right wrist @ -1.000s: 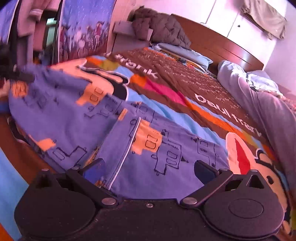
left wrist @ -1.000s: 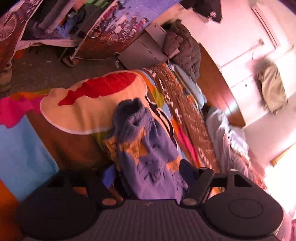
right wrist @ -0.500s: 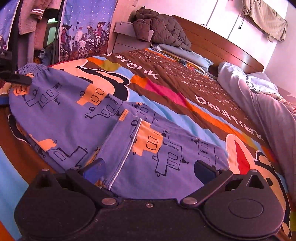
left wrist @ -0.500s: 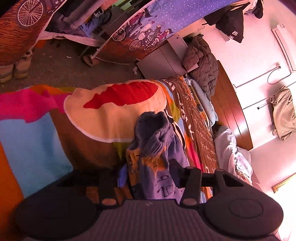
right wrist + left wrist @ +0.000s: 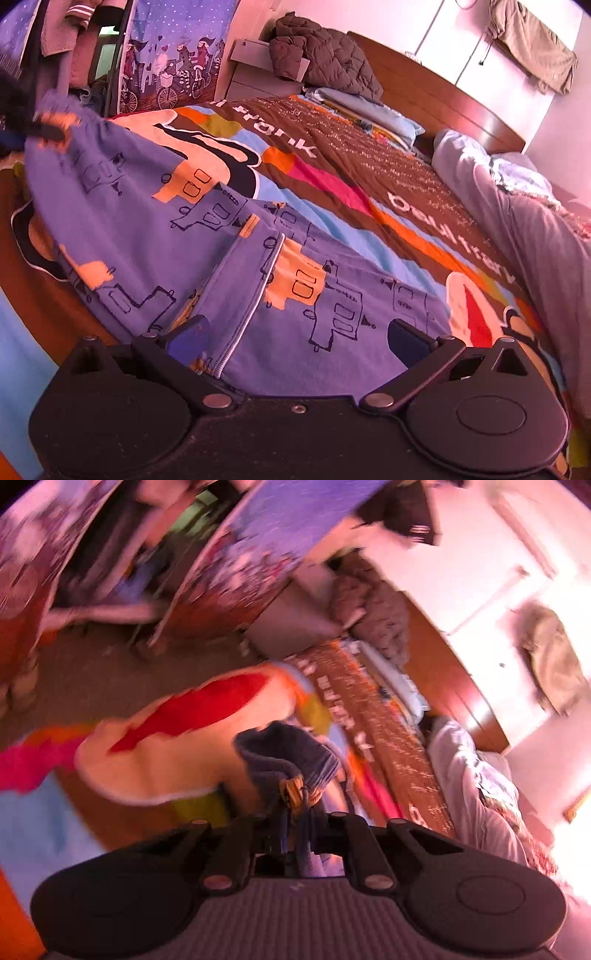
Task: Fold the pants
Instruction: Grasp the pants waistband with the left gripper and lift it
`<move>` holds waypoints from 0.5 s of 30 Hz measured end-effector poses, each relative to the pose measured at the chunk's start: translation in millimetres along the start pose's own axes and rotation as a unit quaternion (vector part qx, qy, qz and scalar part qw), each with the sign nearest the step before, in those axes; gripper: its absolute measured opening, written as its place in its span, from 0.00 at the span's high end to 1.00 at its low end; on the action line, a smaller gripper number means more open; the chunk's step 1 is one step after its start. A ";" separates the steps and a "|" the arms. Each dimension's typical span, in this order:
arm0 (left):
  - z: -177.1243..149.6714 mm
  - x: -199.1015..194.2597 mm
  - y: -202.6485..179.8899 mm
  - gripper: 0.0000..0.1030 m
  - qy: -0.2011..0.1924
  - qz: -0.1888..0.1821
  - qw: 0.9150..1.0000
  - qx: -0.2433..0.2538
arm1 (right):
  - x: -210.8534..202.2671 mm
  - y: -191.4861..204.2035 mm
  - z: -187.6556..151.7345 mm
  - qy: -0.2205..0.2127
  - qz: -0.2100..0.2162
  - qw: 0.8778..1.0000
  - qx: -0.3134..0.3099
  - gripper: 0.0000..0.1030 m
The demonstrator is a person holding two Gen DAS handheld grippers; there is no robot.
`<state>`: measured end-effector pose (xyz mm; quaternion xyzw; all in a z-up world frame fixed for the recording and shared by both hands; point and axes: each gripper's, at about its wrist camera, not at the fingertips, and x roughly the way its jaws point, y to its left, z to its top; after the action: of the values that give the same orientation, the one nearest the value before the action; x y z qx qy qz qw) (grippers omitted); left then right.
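Left tool (image 5: 295, 812) has just been closing, and its jaws now pinch a bunched fold of the pants (image 5: 229, 236) between them; the gathered blue cloth with its orange patch rises in a lump just past the fingertips. That view is blurred, so finer detail of the grip cannot be told. Seen from the right wrist, this same tool (image 5: 44, 125) appears as a dark blur at the far left, holding the waistband end of the pants lifted off the bed (image 5: 369, 192).

Right tool (image 5: 295, 332) stands with its jaws wide apart, one finger to each side of the cloth, its pads not pressing on anything. The pants, blue with orange blocks and dark line drawings, lie spread over the colourful bedspread (image 5: 332, 184) near the bed's near edge, one leg with a white seam running between the right tool's fingers.

Toward the headboard (image 5: 443, 99) lie a dark quilted jacket (image 5: 325, 62) and a pale blue pillow (image 5: 369, 110); a grey blanket (image 5: 524, 229) runs along the bed's right edge.
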<state>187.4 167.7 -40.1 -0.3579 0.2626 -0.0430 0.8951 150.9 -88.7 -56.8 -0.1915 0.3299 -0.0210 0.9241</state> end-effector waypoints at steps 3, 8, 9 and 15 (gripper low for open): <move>-1.9 -3.6 -31.7 0.90 -0.020 -0.018 0.998 0.054 | -5.2 1.3 -1.4 -0.016 -0.016 1.000 -0.002 0.01; -5.3 -2.4 -90.7 0.90 -0.046 -0.055 0.988 0.137 | -17.9 -17.2 -1.8 -0.047 -0.032 0.998 0.041 0.02; -8.0 -2.1 -102.6 0.90 -0.045 -0.064 0.985 0.155 | -22.2 -28.7 -3.3 -0.058 -0.024 0.996 0.059 0.02; -58.4 -3.8 -185.0 0.90 -0.047 -0.085 0.947 0.305 | -35.9 -113.0 -29.1 -0.120 -0.014 0.992 0.048 0.02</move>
<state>175.5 -4.3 48.9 -0.0900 0.1626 -0.1804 0.9659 114.8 -197.3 -14.2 -0.1525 0.2128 -0.0267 0.9648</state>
